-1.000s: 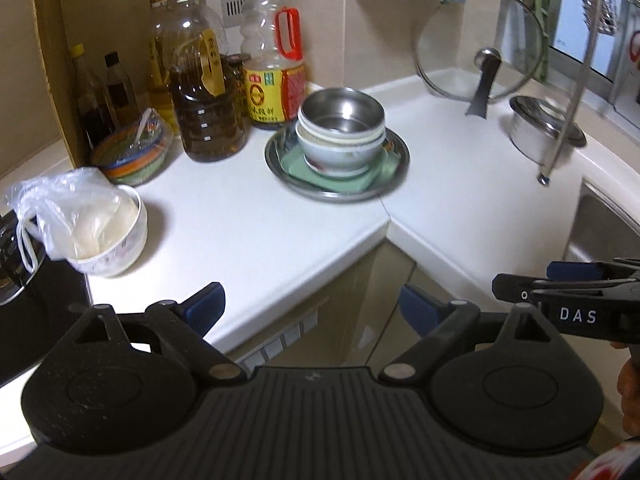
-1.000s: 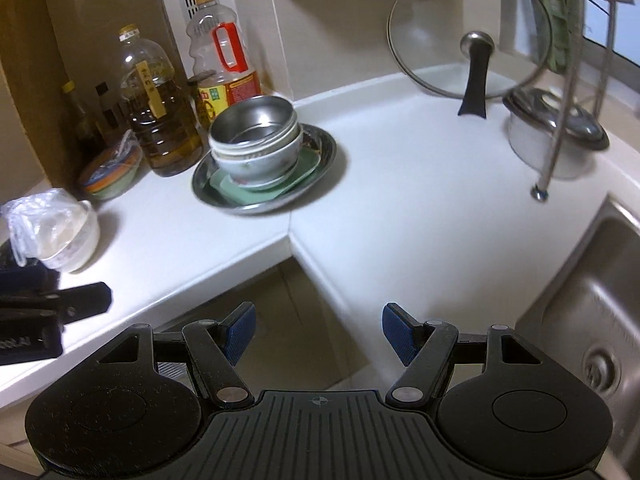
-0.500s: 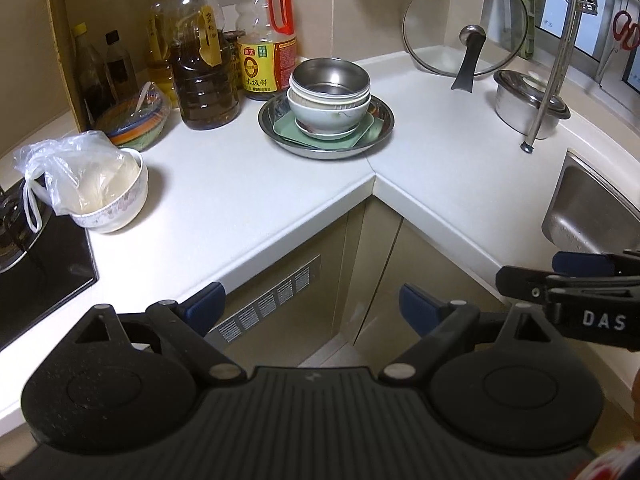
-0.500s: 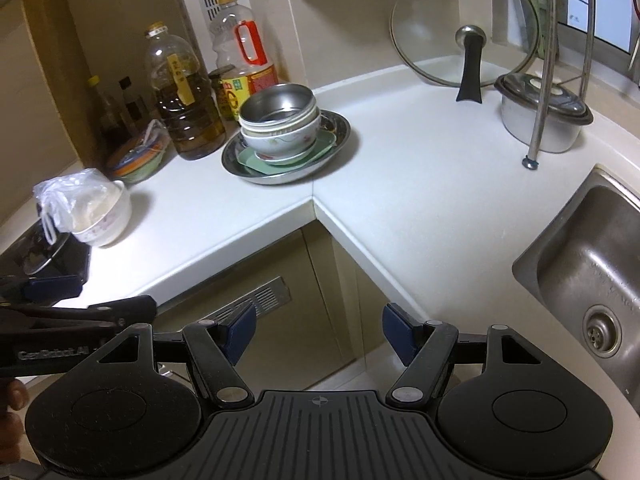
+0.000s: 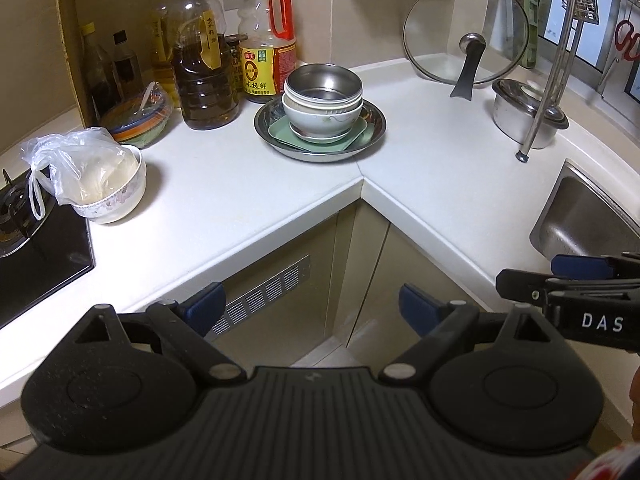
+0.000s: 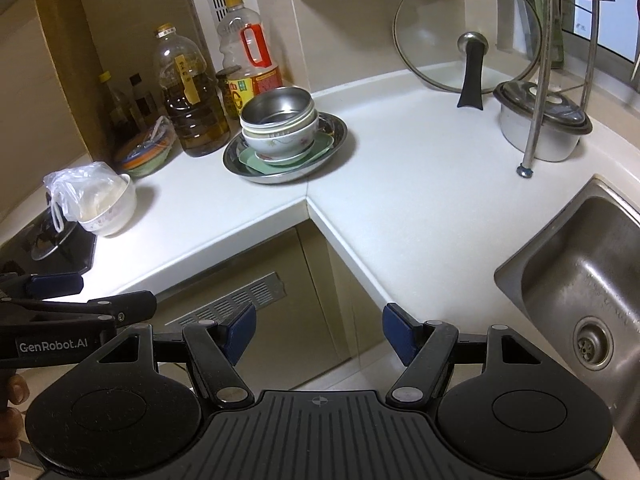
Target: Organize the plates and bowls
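A steel bowl [image 5: 324,86] [image 6: 278,107] tops a stack of white bowls [image 5: 322,118] [image 6: 280,140] on a green square plate [image 5: 280,132] [image 6: 248,158] in a round steel tray [image 5: 376,128] [image 6: 340,136] at the counter's inner corner. My left gripper [image 5: 312,306] is open and empty, held off the counter's front edge, well short of the stack. My right gripper [image 6: 316,328] is open and empty too, also back from the counter. Each gripper shows at the edge of the other's view [image 5: 568,284] [image 6: 76,300].
Oil and sauce bottles [image 5: 202,76] [image 6: 188,96] and a colourful bowl [image 5: 138,118] stand behind the tray. A white bowl with a plastic bag [image 5: 102,182] [image 6: 102,204] sits by the stove [image 5: 24,240]. A glass lid [image 5: 466,36], a lidded pot [image 5: 524,110] [image 6: 540,120], a rack pole [image 6: 538,92] and the sink [image 6: 580,280] are right.
Both grippers have drawn back and up from the counter, so the stack looks smaller and more cabinet front shows. Both stayed open and empty.
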The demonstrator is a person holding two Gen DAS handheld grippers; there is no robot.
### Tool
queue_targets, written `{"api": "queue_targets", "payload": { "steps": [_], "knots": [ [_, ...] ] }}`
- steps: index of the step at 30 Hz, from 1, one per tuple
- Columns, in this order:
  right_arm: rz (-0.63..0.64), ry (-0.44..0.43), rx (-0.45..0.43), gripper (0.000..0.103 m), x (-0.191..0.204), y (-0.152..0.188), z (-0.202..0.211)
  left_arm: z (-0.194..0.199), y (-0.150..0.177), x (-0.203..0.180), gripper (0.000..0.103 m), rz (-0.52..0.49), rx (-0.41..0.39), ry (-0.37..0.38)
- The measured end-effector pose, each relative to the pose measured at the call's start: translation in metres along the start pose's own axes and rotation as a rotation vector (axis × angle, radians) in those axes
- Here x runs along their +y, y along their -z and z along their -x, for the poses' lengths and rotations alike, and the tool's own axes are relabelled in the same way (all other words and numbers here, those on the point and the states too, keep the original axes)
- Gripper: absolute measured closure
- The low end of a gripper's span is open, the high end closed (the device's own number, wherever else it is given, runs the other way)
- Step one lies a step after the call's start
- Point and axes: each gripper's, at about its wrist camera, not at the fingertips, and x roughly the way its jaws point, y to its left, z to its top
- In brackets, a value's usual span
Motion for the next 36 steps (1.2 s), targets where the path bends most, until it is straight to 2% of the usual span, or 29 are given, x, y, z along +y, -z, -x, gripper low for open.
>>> {"api": "queue_targets", "payload": {
  "steps": [36],
  "knots": [
    [0.0,-0.009,0.005,0.033,-0.0062,-0.0038,-0.0013,-0.0015,-0.0044,-0.0095,0.01,-0.004,-0.008,0.002]
  ]
}}
